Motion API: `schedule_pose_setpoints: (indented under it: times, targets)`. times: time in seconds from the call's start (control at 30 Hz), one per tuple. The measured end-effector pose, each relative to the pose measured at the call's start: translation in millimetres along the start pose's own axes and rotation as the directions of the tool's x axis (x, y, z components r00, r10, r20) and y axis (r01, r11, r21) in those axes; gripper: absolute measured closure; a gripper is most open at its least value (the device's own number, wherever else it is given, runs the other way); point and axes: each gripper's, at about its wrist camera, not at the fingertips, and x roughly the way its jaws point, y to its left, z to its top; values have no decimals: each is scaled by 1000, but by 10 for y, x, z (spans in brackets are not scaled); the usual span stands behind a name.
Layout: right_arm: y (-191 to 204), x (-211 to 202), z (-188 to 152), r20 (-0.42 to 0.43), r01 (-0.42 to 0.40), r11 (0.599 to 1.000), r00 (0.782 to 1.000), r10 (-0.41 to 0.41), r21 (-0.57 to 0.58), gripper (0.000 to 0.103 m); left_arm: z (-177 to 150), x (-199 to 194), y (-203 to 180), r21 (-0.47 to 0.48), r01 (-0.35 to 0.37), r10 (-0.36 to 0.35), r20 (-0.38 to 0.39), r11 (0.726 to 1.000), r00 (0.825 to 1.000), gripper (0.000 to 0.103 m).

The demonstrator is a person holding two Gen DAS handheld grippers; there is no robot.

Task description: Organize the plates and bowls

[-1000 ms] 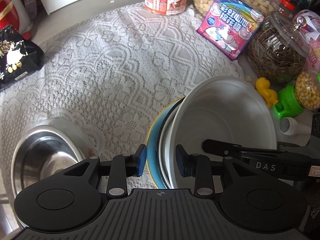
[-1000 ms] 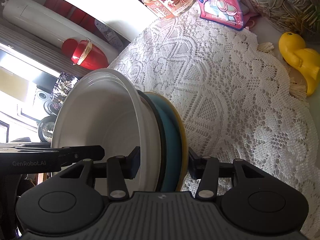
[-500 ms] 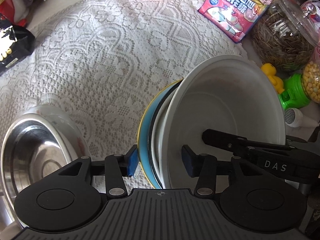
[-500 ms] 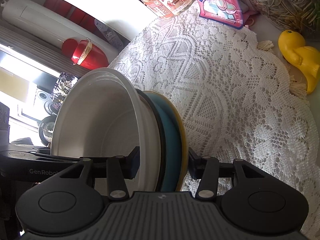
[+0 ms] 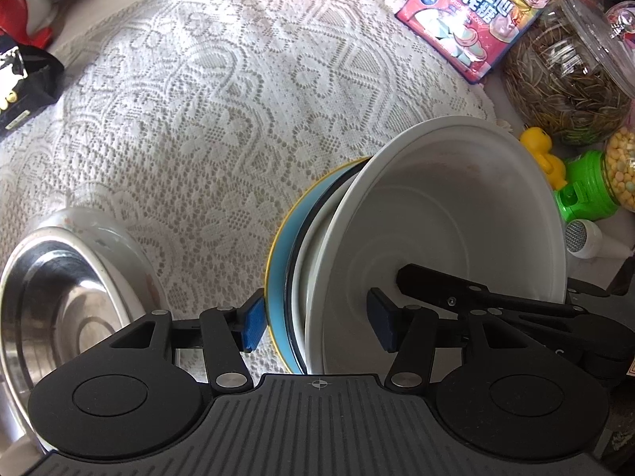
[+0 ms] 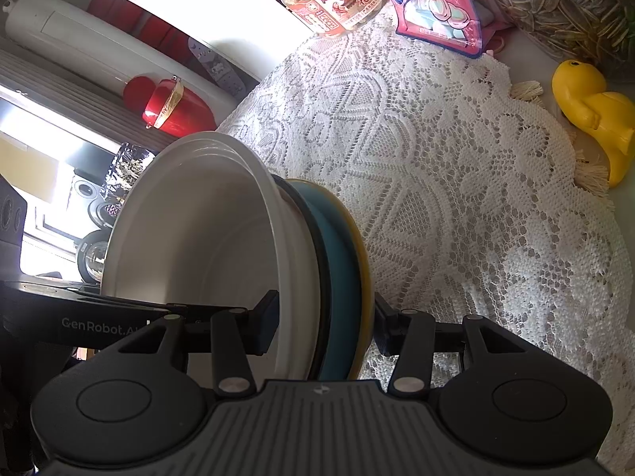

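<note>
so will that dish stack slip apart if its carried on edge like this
Possibly: the dish stack stands on edge, its glossy rims look slippery. The right gripper spans all the rims, which should keep them together. The left gripper looks opened wider, helping little. The stack is probably rigid, fairly heavy and breakable.

A white lace tablecloth (image 5: 222,91) covers most of the pale grey counter (image 6: 535,45), and daylight falls across it in soft patches. Beyond the counter's far edge stands a white cabinet front (image 6: 222,8). Lower down on that side, a long white cylindrical appliance (image 6: 59,27) lies beside a glossy red rounded container (image 6: 174,109), and bright window light (image 6: 35,127) glares nearby.
</note>
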Motion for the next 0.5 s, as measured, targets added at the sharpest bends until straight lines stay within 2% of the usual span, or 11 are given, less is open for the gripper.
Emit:
schedule_pose_setpoints:
  times: [0.13,0.5]
  targets:
    - [-2,-3,-4,1,-2,1000,1000,2,1,56,9,7,17,-16,8,-8,0,1000,1000,45]
    - [9,-4,-3,1,0,1000,1000,0,-8,56,40,27,-10,38,8,-6,-45,999,999,44]
